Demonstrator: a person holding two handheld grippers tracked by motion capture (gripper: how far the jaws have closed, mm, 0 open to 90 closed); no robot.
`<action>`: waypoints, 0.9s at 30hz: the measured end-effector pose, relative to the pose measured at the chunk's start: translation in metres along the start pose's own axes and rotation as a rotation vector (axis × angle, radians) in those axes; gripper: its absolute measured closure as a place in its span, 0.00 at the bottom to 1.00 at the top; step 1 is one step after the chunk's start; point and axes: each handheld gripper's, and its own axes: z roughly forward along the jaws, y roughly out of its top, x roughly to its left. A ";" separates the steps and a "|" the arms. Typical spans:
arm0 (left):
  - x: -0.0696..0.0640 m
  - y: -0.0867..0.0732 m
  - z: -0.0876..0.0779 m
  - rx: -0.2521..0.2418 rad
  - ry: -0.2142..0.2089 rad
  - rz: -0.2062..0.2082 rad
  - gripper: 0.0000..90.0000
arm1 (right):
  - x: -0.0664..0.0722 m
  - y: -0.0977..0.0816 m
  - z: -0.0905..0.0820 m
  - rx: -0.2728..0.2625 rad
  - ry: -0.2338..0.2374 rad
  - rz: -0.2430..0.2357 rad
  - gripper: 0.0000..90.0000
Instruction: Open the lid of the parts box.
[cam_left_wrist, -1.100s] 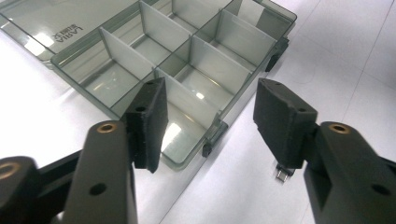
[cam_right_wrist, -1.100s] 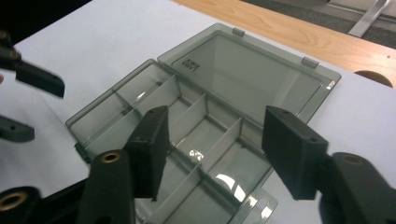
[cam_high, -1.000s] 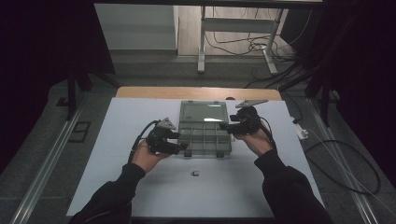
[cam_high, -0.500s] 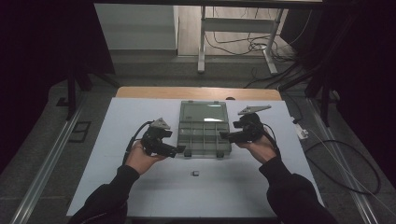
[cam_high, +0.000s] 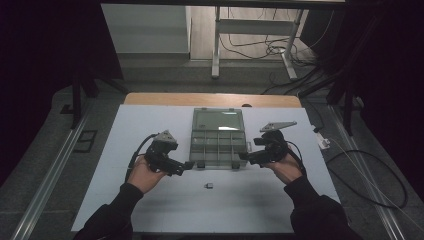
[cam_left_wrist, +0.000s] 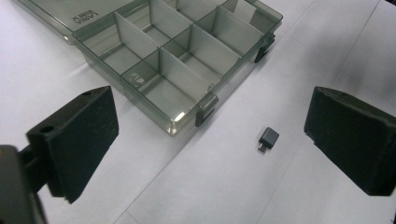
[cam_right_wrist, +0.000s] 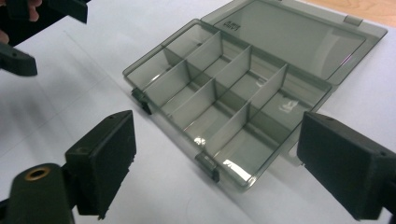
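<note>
Drawing back from the open organizer box (cam_high: 218, 142) at mid-desk, the left gripper (cam_high: 187, 165) and right gripper (cam_high: 243, 158) now flank its near corners, jaws spread wide and empty, probably done opening it. The left gripper view resolves the small dark adapter (cam_left_wrist: 269, 138), near the front edge, perhaps next.

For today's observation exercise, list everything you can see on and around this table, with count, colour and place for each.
Compartment box: one, smoky clear grey, lid open flat, empty, table centre.
Small adapter plug: one, dark grey, on the table just in front of the box.
Table: one, white top with a wooden far edge.
Cables: several, dark, on the floor beyond the table.
Left tongs: one, black, open, left of the box.
Right tongs: one, black, open, at the box's right.
</note>
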 end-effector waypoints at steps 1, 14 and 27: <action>0.000 -0.001 -0.003 -0.006 0.003 -0.001 0.03 | 0.000 -0.001 -0.001 -0.001 0.003 0.002 0.11; -0.002 -0.019 -0.025 -0.041 0.025 -0.013 0.00 | 0.007 -0.023 -0.019 -0.006 0.003 0.006 0.01; -0.005 -0.035 -0.046 -0.065 0.060 -0.016 0.00 | 0.010 -0.046 -0.041 -0.018 -0.021 0.018 0.00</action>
